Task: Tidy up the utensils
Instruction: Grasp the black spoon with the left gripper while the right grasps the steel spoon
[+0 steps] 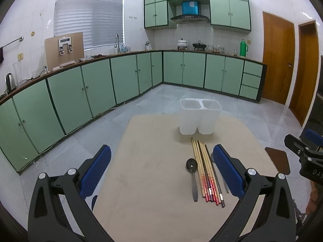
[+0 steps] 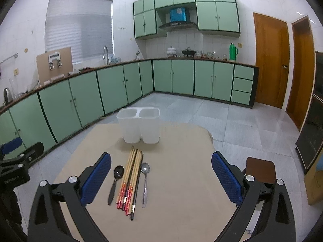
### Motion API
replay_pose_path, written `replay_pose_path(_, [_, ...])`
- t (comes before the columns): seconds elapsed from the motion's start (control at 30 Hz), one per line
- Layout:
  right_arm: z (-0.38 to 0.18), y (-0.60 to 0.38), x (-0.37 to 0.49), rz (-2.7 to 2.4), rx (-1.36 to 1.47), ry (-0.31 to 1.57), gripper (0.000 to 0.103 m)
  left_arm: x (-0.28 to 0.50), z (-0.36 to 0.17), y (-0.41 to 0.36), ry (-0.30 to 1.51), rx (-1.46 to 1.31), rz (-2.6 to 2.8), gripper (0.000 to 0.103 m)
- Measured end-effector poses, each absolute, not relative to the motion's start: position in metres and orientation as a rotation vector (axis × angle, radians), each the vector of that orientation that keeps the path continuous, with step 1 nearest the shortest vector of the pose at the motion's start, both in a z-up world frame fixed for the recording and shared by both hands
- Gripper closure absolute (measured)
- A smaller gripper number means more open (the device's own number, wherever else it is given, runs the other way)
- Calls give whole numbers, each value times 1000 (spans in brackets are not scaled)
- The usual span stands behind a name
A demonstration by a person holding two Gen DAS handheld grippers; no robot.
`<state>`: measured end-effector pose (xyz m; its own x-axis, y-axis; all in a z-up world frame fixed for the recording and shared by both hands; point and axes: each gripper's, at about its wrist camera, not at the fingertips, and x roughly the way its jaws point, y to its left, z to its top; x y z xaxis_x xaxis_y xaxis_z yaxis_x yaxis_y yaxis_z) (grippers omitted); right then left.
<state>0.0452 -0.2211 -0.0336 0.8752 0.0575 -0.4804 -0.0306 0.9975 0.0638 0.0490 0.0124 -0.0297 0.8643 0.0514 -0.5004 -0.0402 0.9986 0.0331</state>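
Note:
A white two-compartment utensil holder (image 1: 199, 116) (image 2: 139, 125) stands upright near the far edge of a beige table (image 1: 151, 191) (image 2: 181, 191); both compartments look empty. Just in front of it lies a bundle of chopsticks (image 1: 206, 171) (image 2: 131, 179), bamboo with red ends plus dark ones. A black spoon (image 1: 192, 175) (image 2: 116, 181) lies on their left, a silver spoon (image 2: 144, 181) on their right, mostly hidden behind my finger in the left wrist view. My left gripper (image 1: 161, 171) hangs open above the table, utensils by its right finger. My right gripper (image 2: 161, 177) is open, utensils near its left finger.
Green kitchen cabinets (image 1: 90, 88) run along the left and back walls, with wooden doors (image 2: 270, 60) at the right. A brown stool seat (image 2: 260, 169) sits off the table's right edge. Grey floor tiles surround the table. The other gripper shows at each view's edge (image 1: 306, 153) (image 2: 18, 161).

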Motion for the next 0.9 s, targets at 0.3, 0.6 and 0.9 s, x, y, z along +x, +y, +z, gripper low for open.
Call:
replay_pose_path(0.3, [-92, -211, 112, 94, 31, 664, 6, 106, -77, 21, 664, 58, 58, 5])
replay_pose_path(0.6, [-159, -199, 180, 169, 5, 850, 36, 157, -137, 24, 833, 55, 26, 5])
replay_pose_path(0.9, [-207, -191, 213, 249, -14, 1001, 59, 183, -175, 9, 932, 63, -32, 5])
